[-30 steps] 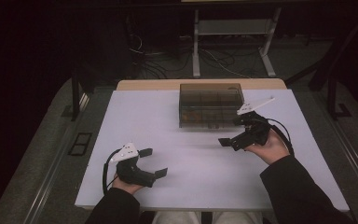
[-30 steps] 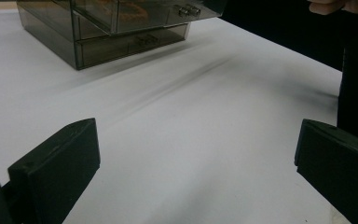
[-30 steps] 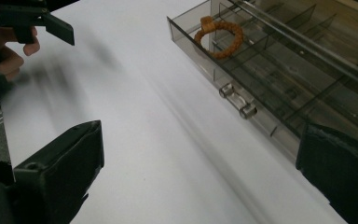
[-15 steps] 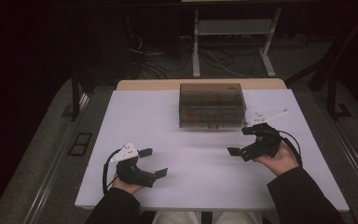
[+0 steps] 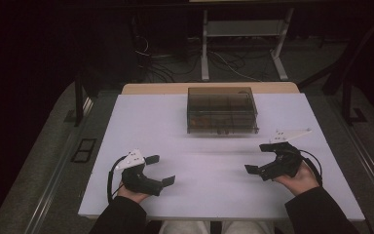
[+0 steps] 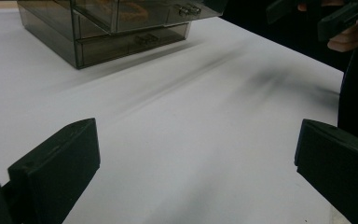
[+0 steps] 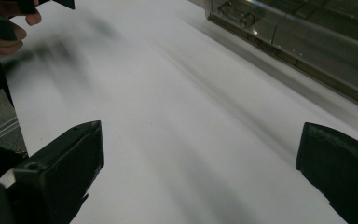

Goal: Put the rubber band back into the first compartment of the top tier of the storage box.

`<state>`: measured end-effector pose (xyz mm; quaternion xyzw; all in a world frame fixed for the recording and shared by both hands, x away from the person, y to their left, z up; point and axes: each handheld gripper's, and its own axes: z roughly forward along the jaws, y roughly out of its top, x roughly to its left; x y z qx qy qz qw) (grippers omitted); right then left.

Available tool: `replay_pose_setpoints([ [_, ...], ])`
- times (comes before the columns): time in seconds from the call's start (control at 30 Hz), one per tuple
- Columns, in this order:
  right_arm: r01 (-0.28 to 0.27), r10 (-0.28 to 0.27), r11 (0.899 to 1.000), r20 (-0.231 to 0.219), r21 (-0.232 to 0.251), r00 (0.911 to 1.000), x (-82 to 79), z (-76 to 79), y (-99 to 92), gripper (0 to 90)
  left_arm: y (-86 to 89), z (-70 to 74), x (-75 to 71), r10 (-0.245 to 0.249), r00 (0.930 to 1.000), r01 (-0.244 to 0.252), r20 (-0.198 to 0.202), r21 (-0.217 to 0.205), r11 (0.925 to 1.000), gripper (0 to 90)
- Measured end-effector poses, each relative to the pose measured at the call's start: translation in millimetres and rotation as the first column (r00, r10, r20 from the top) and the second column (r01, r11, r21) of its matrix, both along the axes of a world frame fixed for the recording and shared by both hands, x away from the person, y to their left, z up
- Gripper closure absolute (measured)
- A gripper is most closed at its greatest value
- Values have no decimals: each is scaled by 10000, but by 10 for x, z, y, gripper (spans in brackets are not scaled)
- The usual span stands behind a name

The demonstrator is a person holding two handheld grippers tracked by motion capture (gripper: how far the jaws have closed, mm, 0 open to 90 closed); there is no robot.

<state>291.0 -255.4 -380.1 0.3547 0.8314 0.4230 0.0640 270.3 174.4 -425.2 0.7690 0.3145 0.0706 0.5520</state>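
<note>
left gripper (image 5: 161, 169): held low over the near-left part of the table, jaws spread wide, nothing between them (the left gripper view shows bare white surface in the gap)
right gripper (image 5: 260, 157): held over the near-right part of the table, jaws also wide apart and empty, tips pointing toward the table's middle
box (image 5: 222, 110): smoky clear plastic organiser with small drawers, at the far middle of the table, closed as far as I can tell; contents too dim to name
box vs grippers: well apart from both, neither touches it; right gripper is the nearer one
box in left gripper view (image 6: 107, 25): upper left, stacked drawer fronts with small handles visible
box in right gripper view (image 7: 303, 42): upper right, long edge runs diagonally
table (image 5: 146, 122): white top, pale wood edge at the far side
hands: the person's left hand (image 5: 131, 192) and right hand (image 5: 297, 178) each wrap a gripper body from the near side, dark sleeves
plates: grey three-cornered plate sits on top of each gripper (right one tilts up toward the far side)
cross view: right hand with its gripper shows at top right of the left gripper view (image 6: 349, 28)
</note>
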Motion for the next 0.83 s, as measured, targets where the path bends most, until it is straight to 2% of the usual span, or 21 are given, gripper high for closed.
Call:
replay_pose_setpoints([
  [0.23,362,-359,9990,-104,274,9993,-120,-133,-104,1,-3,-2,-2,27,10000,-27,-20,-9,10000,0],
  [0.63,709,-707,9972,-97,246,9975,-267,-342,-211,1,-4,-1,-5,7,10000,-7,-15,9,10000,0],
  [0.83,790,-789,9966,-57,250,9969,-294,-375,-238,1,-3,-1,-4,-9,10000,9,-12,28,10000,0],
])
